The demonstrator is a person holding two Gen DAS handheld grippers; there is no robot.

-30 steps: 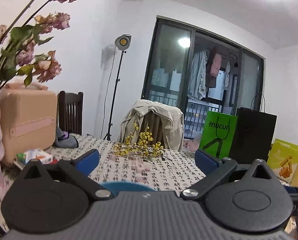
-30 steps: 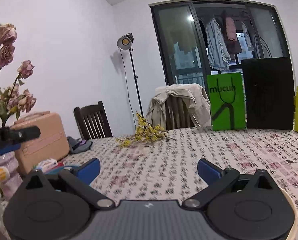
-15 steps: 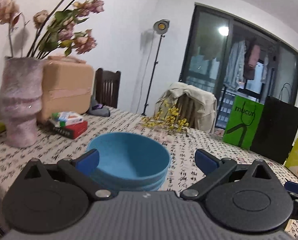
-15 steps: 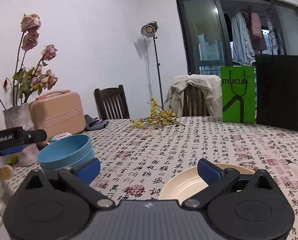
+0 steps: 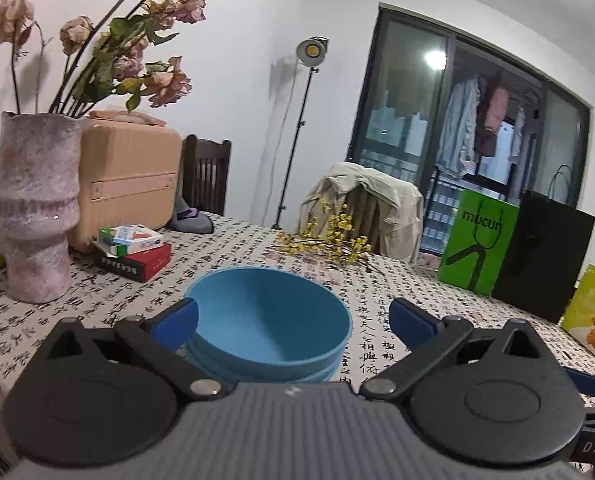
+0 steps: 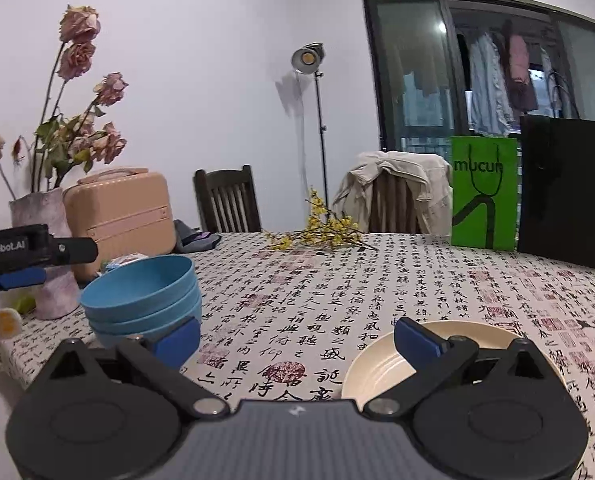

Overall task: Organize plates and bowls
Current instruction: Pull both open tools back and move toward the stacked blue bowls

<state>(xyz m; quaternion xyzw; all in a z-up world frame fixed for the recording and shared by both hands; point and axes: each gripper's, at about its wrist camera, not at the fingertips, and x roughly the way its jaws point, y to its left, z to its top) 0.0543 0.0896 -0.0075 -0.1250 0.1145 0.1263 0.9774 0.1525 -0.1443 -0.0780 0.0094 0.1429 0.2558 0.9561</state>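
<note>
Left wrist view: my left gripper point(image 5: 293, 316) is spread wide with nothing in it, and the stack of round blue plastic bowls point(image 5: 267, 326) sits right between the two blue pads, a touch closer to the left pad point(image 5: 177, 318). The stack stands upright on the calligraphy-print tablecloth point(image 5: 397, 280), rim facing up, so I'd guess it's a straight push forward and squeeze on the rim.

Right wrist view: my right gripper point(image 6: 297, 338) is also wide open and empty. The round cream ribbed plate point(image 6: 381, 364) lies flat just behind my right pad point(image 6: 417, 340); the bowl stack sits off past the left pad. So the left hand is nearer the bowls, the right nearer the plate.
</note>
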